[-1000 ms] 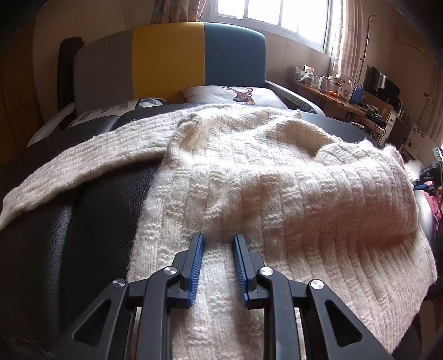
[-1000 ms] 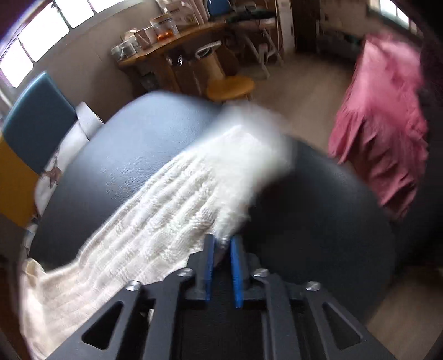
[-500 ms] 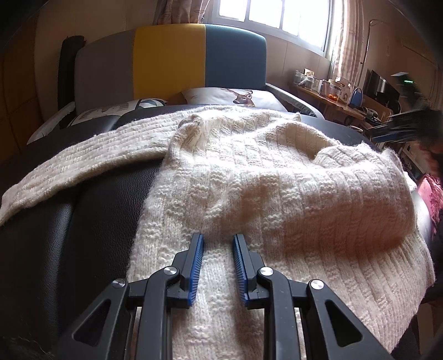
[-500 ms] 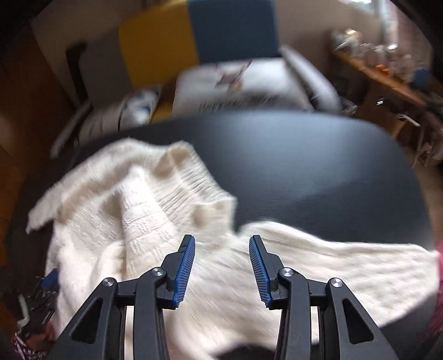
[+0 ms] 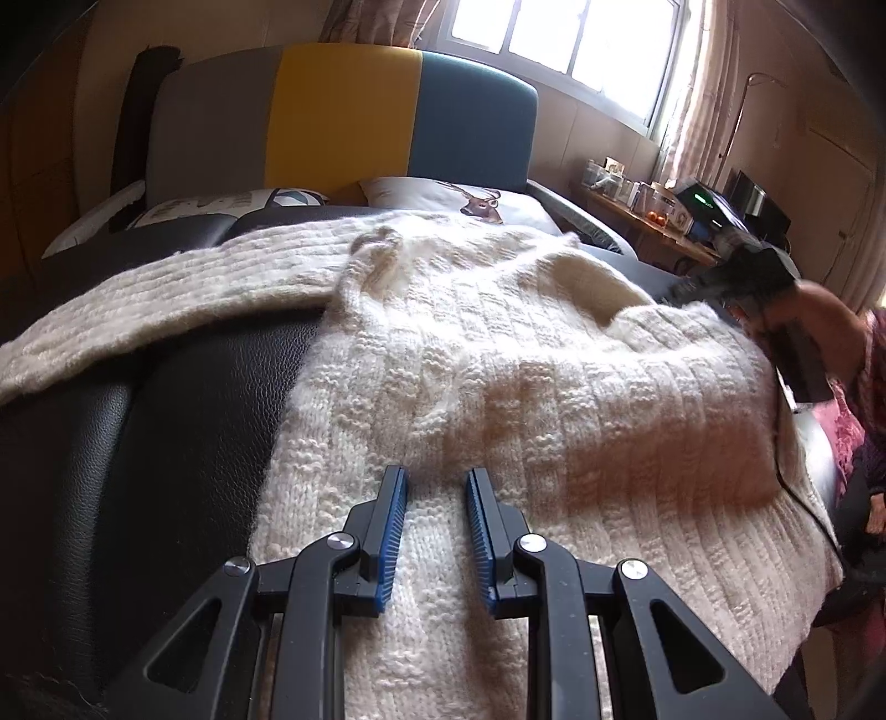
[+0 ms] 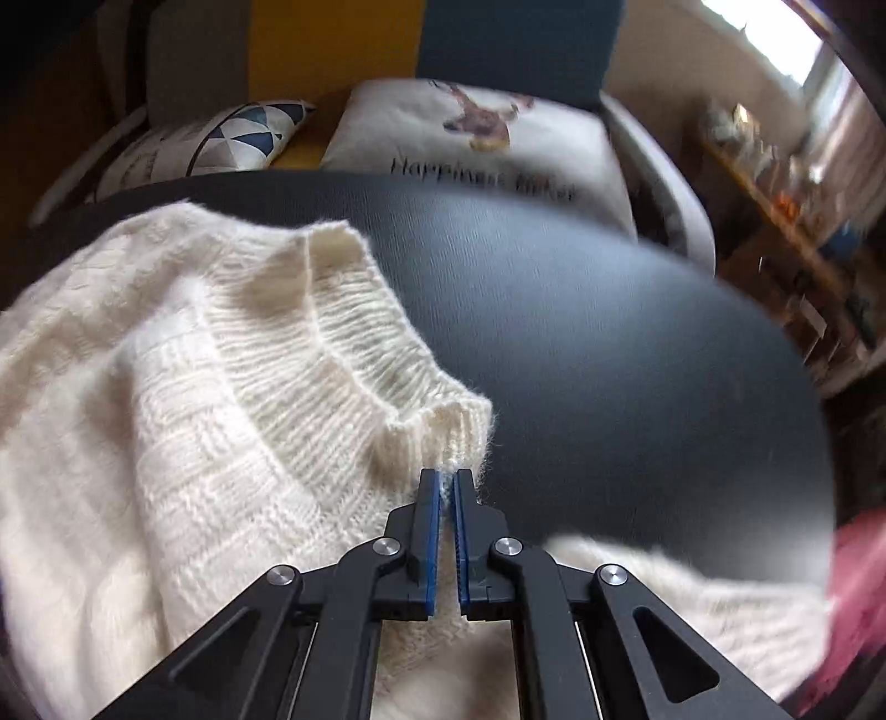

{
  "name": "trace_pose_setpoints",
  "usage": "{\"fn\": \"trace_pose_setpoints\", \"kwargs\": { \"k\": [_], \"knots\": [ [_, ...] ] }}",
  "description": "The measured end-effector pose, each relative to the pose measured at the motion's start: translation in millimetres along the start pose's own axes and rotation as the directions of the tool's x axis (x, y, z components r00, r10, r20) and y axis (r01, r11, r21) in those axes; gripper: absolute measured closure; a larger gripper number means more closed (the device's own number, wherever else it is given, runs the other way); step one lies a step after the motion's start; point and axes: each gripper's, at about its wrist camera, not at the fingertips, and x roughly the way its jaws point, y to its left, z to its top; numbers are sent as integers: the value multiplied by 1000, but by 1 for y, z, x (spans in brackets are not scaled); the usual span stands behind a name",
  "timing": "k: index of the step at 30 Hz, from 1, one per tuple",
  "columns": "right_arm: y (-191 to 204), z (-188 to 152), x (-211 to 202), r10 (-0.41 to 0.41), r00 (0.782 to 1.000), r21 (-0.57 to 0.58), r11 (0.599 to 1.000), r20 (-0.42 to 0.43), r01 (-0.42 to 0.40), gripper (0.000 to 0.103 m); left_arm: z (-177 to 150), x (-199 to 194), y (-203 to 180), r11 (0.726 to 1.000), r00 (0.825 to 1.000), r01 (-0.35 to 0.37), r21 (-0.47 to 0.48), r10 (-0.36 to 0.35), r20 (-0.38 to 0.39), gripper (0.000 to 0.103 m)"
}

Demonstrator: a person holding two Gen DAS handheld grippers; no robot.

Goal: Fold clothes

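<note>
Daylight from a window fills a bedroom with a headboard in grey, yellow and teal panels. Two pillows lean against it: one with blue triangles and one printed with a deer. A dark leather-look surface lies in front of them, and a cream knitted sweater is spread across it, one sleeve stretched out toward the left of the left wrist view. A cluttered wooden desk stands along the wall beside the window.

In the left wrist view, the left gripper sits low over the sweater's lower body, its blue-padded fingers apart with knit showing between them; whether they touch the fabric is unclear.

In the right wrist view, the right gripper has its fingers drawn nearly together, pinching the knit at the edge of the ribbed collar, right at the corner nearest the bare dark surface. From the left wrist view, this gripper appears blurred at the sweater's far right edge, held by a hand with a patterned pink sleeve behind it.
</note>
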Motion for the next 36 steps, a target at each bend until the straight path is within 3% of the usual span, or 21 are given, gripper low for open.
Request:
{"fn": "trace_pose_setpoints", "kwargs": {
  "k": [6,9,11,13,16,18,19,23,24,25,28,30,31,32,33,36],
  "knots": [
    [7,65,-8,-102,984,-1,995,148,103,98,-2,1,-1,1000,1000,5,-7,-5,5,81],
    [11,93,13,-99,984,26,995,146,96,98,-3,1,-4,1000,1000,-8,3,8,10,81],
    [15,99,36,-21,995,69,998,94,15,95,-4,1,-6,1000,1000,-17,11,17,14,81],
    [18,89,48,5,998,81,997,70,-10,86,-4,2,-4,1000,1000,-10,7,10,16,81],
    [10,76,19,12,989,92,995,146,-25,76,-4,2,-2,1000,1000,-1,1,1,19,81],
    [-1,60,-19,65,967,125,987,244,-98,72,-3,1,-2,1000,1000,1,1,-1,18,81],
    [-8,46,-38,112,954,128,980,280,-152,62,-3,1,-2,1000,1000,1,0,-1,16,81],
    [-17,-9,-64,192,957,114,969,216,-220,42,8,-5,-7,1000,1000,0,29,1,-22,81],
    [-17,-26,-68,207,959,118,965,195,-233,32,13,-8,-9,999,1000,12,31,-11,-25,81],
    [-14,-43,-70,218,957,131,961,192,-245,25,23,-14,-11,999,999,36,31,-37,5,81],
    [-8,-82,-64,152,966,190,963,210,-193,15,55,-24,-21,997,994,3,79,-12,112,76],
    [-4,-102,-56,143,963,234,952,229,-197,15,78,-7,-24,991,993,-57,117,44,112,76],
    [-1,-110,-54,144,955,256,943,260,-212,22,88,3,-26,988,993,-79,136,65,102,76],
    [0,-115,-53,129,950,267,941,284,-207,33,95,16,-26,984,993,-96,151,84,88,76],
    [3,-119,-50,105,953,268,946,286,-184,55,102,29,-25,980,992,-115,165,104,72,76],
    [8,-124,-41,64,965,282,950,253,-137,56,114,66,-14,968,979,-202,148,205,-8,76]
  ]
}}
